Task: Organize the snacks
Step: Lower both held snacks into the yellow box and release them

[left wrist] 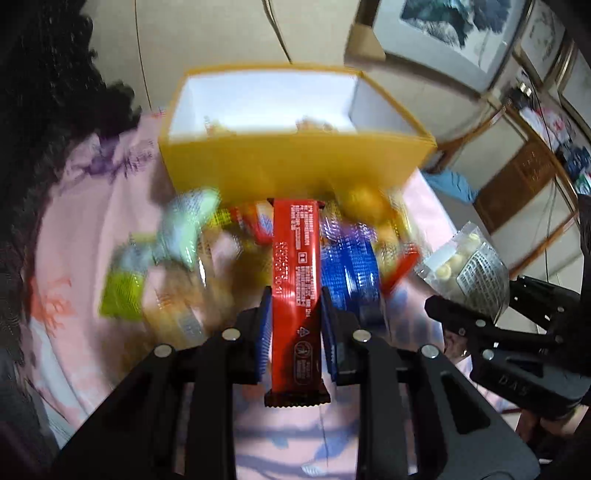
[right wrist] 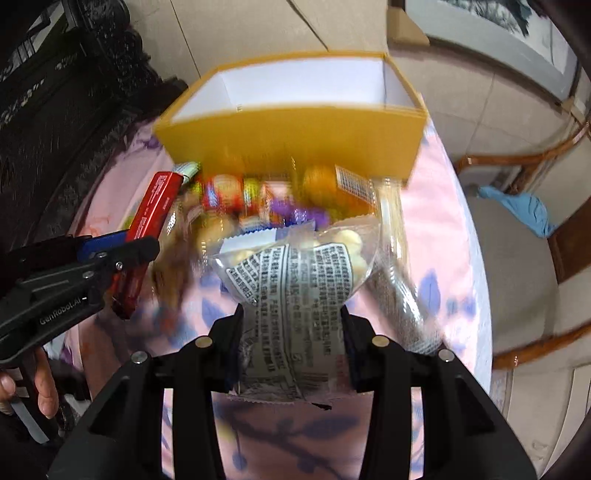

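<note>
My left gripper is shut on a long red snack bar, held above the pile; the bar also shows in the right wrist view. My right gripper is shut on a clear bag of pale round snacks with a printed label, also seen at the right of the left wrist view. A yellow box with a white inside stands open beyond the pile, with a few snacks in it. A blurred heap of mixed wrapped snacks lies in front of the box.
The table wears a pink flowered cloth. A dark carved piece of furniture stands at the left. A wooden chair with a blue cloth stands at the right. Framed pictures hang on the wall.
</note>
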Motion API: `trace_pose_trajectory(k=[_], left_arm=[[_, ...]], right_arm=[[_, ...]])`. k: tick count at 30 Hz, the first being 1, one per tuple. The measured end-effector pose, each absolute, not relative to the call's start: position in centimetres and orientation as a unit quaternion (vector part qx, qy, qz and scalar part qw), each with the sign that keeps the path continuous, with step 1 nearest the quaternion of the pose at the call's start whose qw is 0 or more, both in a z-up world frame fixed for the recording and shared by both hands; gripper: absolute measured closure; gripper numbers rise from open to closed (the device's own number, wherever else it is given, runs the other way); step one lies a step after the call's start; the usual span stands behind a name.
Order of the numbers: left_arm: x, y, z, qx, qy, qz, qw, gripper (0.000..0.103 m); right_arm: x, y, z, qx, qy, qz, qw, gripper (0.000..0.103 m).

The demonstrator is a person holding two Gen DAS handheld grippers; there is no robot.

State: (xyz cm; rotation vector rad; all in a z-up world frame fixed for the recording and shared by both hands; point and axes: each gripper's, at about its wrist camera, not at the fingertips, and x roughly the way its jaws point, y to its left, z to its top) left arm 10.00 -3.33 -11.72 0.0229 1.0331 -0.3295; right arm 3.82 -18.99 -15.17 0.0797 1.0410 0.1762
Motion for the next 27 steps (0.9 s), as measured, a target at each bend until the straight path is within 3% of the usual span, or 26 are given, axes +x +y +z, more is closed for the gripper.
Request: trace_pose_trajectory(k=[11, 27], left_arm=[[23.2, -4.8, -7.3, 0.004, 0.472, -0.14, 0.87, 0.079], [28.1, -4.4, -7.1, -0.001, 0.471, -0.124, 0.873, 0.079]], right_arm=[[16.4, -18.6, -9.0, 0.024, 0.43, 0.081, 0.899, 0.06], [22.1, -19.7, -8.3, 0.022, 0.427, 0.073, 0.901, 0.059]])
